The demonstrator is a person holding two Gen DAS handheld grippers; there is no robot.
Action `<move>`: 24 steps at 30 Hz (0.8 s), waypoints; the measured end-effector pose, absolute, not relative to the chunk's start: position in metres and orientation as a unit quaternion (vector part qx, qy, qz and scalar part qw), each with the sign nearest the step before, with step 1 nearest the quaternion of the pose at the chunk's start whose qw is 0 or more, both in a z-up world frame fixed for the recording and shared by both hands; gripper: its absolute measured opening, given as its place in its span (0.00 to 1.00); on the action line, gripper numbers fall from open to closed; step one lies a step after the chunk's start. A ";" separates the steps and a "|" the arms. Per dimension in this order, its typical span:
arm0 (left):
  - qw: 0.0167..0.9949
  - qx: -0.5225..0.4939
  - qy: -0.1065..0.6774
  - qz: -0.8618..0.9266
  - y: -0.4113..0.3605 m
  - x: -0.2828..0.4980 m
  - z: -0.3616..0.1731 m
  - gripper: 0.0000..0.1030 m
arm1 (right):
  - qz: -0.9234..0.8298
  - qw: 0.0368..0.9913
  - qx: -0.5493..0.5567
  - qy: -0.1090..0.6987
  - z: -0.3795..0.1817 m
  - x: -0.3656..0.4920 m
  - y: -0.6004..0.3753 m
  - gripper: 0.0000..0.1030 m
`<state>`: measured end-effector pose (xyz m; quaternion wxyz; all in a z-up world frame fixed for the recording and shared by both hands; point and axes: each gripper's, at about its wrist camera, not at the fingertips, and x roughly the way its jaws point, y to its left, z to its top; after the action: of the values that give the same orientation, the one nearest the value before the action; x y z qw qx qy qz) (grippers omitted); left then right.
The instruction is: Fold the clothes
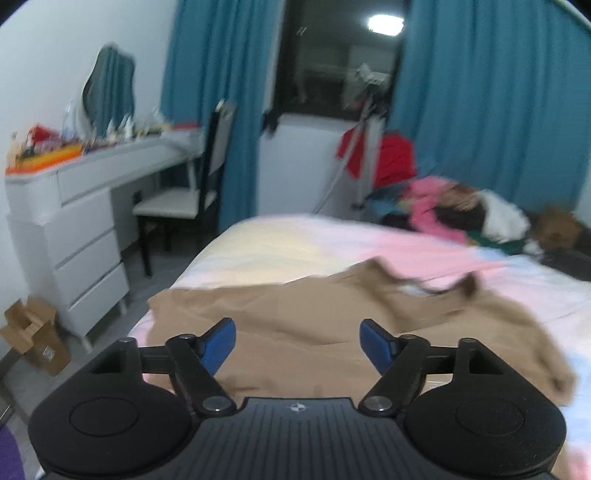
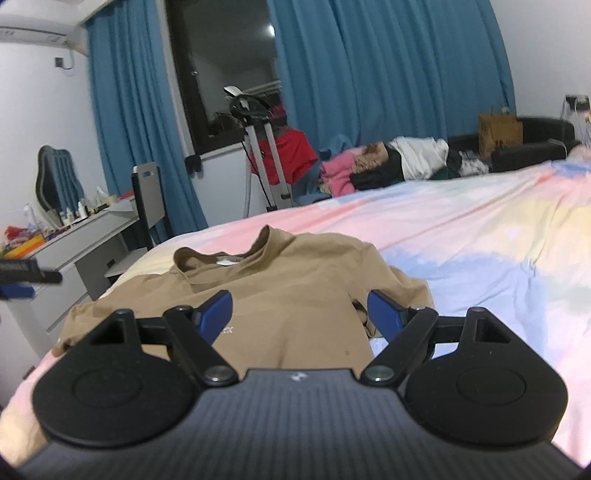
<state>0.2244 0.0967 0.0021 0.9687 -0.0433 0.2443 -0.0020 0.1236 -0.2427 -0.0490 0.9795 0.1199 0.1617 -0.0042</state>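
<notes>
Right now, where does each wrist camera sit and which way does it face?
Left wrist: rides on the left gripper, jaws open and empty, low over the tan shirt, facing the dresser and window.
Right wrist: rides on the right gripper, jaws open over the same tan shirt, collar away; the left gripper shows at the left edge.
Shared: shirt, pastel bed, blue curtains, clothes pile.

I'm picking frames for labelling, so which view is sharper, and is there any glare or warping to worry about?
The left wrist view is motion-blurred: the tan shirt and dresser smear, and a lamp reflection glares in the window. The right wrist view is sharper, with the shirt's collar crisp. Both are fisheye views that bend the blue curtains near the edges.
</notes>
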 end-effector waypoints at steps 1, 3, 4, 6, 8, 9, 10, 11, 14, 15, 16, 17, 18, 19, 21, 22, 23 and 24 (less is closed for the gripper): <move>0.970 -0.039 0.238 -0.012 0.084 0.206 0.008 0.84 | -0.002 0.981 0.116 0.157 -0.048 0.120 -0.242 0.79; 0.973 -0.028 0.225 -0.032 0.060 0.173 0.013 0.94 | 0.002 0.983 0.113 0.147 -0.046 0.113 -0.240 0.75; 0.975 -0.026 0.217 -0.039 0.050 0.157 0.013 0.97 | 0.002 0.983 0.111 0.143 -0.045 0.109 -0.239 0.74; 0.978 -0.022 0.203 -0.049 0.032 0.130 0.008 0.99 | -0.001 0.985 0.107 0.135 -0.045 0.104 -0.237 0.70; 0.980 -0.015 0.188 -0.060 0.018 0.108 -0.001 1.00 | -0.006 0.986 0.103 0.127 -0.045 0.099 -0.236 0.67; 0.981 -0.011 0.183 -0.063 0.014 0.101 -0.006 1.00 | -0.009 0.987 0.101 0.124 -0.045 0.096 -0.235 0.65; 0.982 -0.007 0.178 -0.067 0.011 0.095 -0.012 1.00 | -0.011 0.987 0.101 0.123 -0.045 0.095 -0.235 0.64; 0.982 -0.007 0.178 -0.068 0.010 0.092 -0.017 1.00 | -0.014 0.987 0.101 0.123 -0.046 0.094 -0.235 0.59; 0.980 -0.014 0.185 -0.070 0.013 0.091 -0.032 1.00 | -0.027 0.984 0.117 0.135 -0.046 0.095 -0.238 0.36; 0.979 -0.020 0.190 -0.073 0.017 0.094 -0.036 1.00 | -0.034 0.981 0.129 0.142 -0.047 0.097 -0.241 0.25; 0.978 -0.027 0.194 -0.076 0.021 0.096 -0.041 1.00 | -0.040 0.978 0.142 0.149 -0.048 0.099 -0.245 0.22; 0.977 -0.034 0.198 -0.075 0.024 0.098 -0.046 1.00 | -0.046 0.971 0.167 0.165 -0.052 0.104 -0.252 0.22; 0.975 -0.042 0.204 -0.072 0.028 0.102 -0.051 1.00 | -0.052 0.963 0.193 0.181 -0.055 0.109 -0.260 0.22; 0.974 -0.050 0.210 -0.067 0.032 0.106 -0.056 1.00 | -0.058 0.955 0.217 0.196 -0.059 0.116 -0.269 0.22; 0.968 -0.074 0.230 -0.064 0.038 0.116 -0.065 1.00 | -0.084 0.937 0.265 0.211 -0.069 0.138 -0.291 0.24; 0.965 -0.084 0.238 -0.066 0.039 0.122 -0.068 1.00 | -0.097 0.928 0.288 0.218 -0.074 0.149 -0.302 0.24; 0.962 -0.093 0.246 -0.068 0.040 0.127 -0.072 1.00 | -0.108 0.917 0.310 0.228 -0.081 0.162 -0.314 0.26; 0.959 -0.102 0.254 -0.071 0.042 0.132 -0.075 1.00 | -0.116 0.905 0.336 0.235 -0.090 0.177 -0.327 0.27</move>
<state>0.1320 0.0416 -0.0749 0.9593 -0.1024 0.2536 -0.0706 0.1766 -0.3267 -0.0895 0.9046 0.3359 0.2351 -0.1163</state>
